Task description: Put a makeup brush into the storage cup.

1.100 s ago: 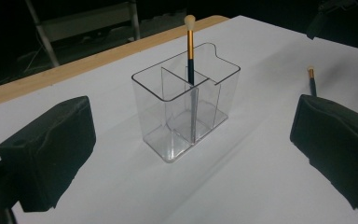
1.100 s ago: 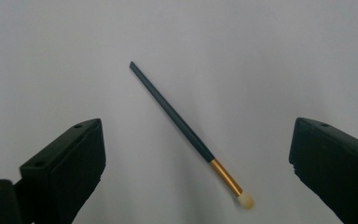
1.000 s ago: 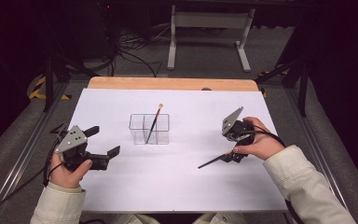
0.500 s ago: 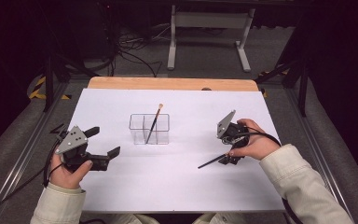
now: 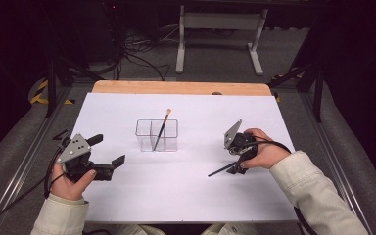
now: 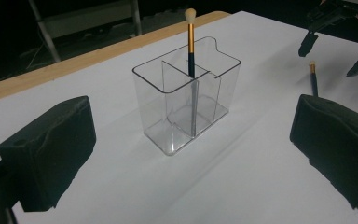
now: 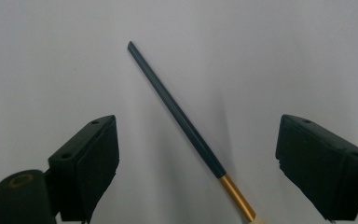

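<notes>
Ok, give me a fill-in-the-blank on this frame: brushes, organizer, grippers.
1. One brush stands in the clear organizer with its bristles pointing ____.
2. The other brush lies flat on the ____ sheet.
3. That lying brush sits between the jaws of the ____ gripper, whose jaws have just been closing without pressing on it.
4. The left gripper holds ____.

Missing words: up; white; right; nothing

My high view looks forward and down over the whole table (image 5: 186, 196); my left gripper view shares its clear organizer (image 6: 186, 100), while my right gripper view hangs close above the tabletop.
</notes>
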`<action>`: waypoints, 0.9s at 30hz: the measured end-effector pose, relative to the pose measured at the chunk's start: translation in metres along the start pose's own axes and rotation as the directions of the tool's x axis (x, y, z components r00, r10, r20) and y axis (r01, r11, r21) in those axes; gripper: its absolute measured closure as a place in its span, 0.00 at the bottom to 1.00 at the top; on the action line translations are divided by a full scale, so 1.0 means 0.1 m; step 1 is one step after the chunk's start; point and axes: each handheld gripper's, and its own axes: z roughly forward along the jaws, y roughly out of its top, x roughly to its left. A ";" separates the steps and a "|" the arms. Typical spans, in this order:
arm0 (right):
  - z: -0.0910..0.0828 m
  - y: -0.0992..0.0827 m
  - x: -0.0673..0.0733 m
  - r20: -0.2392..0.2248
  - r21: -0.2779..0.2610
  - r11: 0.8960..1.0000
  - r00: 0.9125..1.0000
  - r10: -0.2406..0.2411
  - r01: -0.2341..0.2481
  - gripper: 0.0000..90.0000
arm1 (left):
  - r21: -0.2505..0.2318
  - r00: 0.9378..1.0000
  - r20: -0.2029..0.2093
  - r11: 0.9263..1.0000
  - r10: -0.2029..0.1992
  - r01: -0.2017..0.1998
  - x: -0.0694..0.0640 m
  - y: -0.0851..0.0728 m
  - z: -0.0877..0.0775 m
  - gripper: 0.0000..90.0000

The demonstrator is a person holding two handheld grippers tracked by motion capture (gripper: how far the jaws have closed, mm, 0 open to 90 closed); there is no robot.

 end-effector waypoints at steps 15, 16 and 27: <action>0.11 -0.03 -0.05 -0.023 0.068 0.997 0.999 -0.023 0.025 0.33 | 0.008 1.000 0.008 1.000 0.002 -0.002 0.00 0.00 0.02 0.01; 0.11 -0.04 -0.05 -0.022 0.072 0.997 1.000 -0.022 0.023 0.36 | 0.008 1.000 0.009 1.000 0.002 -0.002 0.00 0.00 0.02 0.01; 0.17 -0.08 -0.07 -0.044 0.116 0.991 0.997 -0.059 0.064 0.53 | -0.001 1.000 0.019 1.000 -0.013 0.013 -0.01 0.00 0.05 0.01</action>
